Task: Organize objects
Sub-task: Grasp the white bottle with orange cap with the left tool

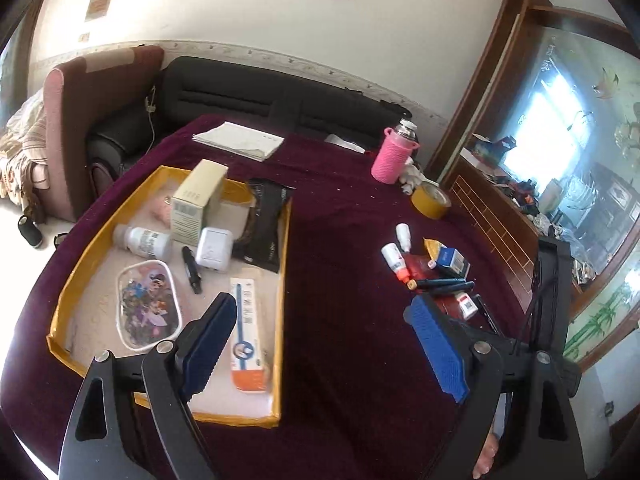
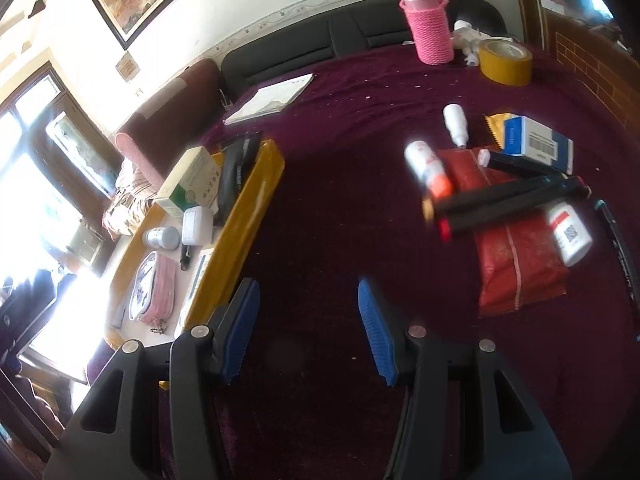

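Observation:
A yellow-rimmed tray [image 1: 283,300] [image 2: 248,216] lies on the maroon cloth and holds a cream box [image 1: 198,200], a white bottle [image 1: 142,240], a white adapter [image 1: 216,248], a black pen [image 1: 191,270], a cartoon pouch [image 1: 148,304] and a thermometer pack [image 1: 248,336]. To its right sits a loose pile: a red packet [image 2: 516,272], black pens [image 2: 512,196] [image 1: 444,282], a blue-white box [image 2: 536,146] [image 1: 452,260] and small white bottles [image 2: 426,164] [image 1: 394,258]. My left gripper [image 1: 320,308] hangs wide open between tray and pile. My right gripper [image 2: 307,286] is open over bare cloth, holding nothing.
A pink-sleeved flask [image 1: 392,156] [image 2: 430,28] and a yellow tape roll [image 1: 430,200] [image 2: 506,62] stand at the far right of the table. Papers [image 1: 238,140] lie at the back. A black sofa [image 1: 260,92] is behind, a wooden cabinet [image 1: 492,216] to the right.

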The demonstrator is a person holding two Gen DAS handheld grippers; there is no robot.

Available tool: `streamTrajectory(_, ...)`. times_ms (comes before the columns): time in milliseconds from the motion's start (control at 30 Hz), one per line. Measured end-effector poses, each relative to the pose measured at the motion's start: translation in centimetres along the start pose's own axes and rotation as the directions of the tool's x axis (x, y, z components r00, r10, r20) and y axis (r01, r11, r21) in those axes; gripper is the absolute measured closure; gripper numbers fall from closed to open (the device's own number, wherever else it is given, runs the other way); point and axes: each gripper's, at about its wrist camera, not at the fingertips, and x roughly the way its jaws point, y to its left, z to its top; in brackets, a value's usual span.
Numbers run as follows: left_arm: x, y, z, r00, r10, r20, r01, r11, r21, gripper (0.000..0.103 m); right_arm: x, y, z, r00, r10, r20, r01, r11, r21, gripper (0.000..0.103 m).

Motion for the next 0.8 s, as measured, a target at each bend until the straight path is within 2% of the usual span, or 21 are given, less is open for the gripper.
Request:
streamTrajectory(200, 2.8, -3.4, -1.4, 0.995, -0.024, -0.1, 0.031, 0.997, 0.064, 0.018, -4.0, -5.9, 1.6, 0.992, -0.07, 0.106, 0.063, 0.995, 0.075, 0.053)
streamTrajectory(267, 3.8, -4.2, -1.8, 0.991, -0.021, -0.135, 0.031, 0.997, 0.073, 0.018, -5.5, -8.1, 2.5, 0.978, -0.134, 0.159, 0.12, 0.989, 0.091, 0.045)
streamTrajectory(333, 4.7, -5.0, -2.0, 0.986, -0.026, -0.167, 0.04, 0.996, 0.08, 0.018, -6.8, -10.5, 3.5, 0.962, -0.184, 0.203, 0.16, 0.979, 0.128, 0.044)
streamTrajectory(467, 6.5, -6.1, -1.8, 0.977, -0.043, -0.21, 0.055, 0.997, 0.055, 0.018, -7.6, -14.7, 5.7, 0.951, -0.199, 0.236, 0.149, 0.966, 0.212, 0.042)
streamTrajectory(567, 8.6, -7.3, -1.0, 0.977, -0.014, -0.214, 0.025, 0.998, 0.049, 0.018, -6.9, -17.0, 7.4, 0.944, -0.212, 0.251, 0.15, 0.958, 0.245, 0.042)
streamTrajectory(700, 13.1, -8.7, 0.7, 0.971, 0.009, -0.238, -0.001, 0.999, 0.032, 0.018, -5.8, -19.2, 7.5, 0.944, -0.2, 0.263, 0.125, 0.952, 0.278, 0.042)
streamTrajectory(800, 17.8, -9.0, 1.9, 0.957, 0.008, -0.288, -0.01, 1.0, -0.003, 0.018, -5.1, -20.9, 6.8, 0.942, -0.212, 0.26, 0.129, 0.944, 0.305, 0.042)
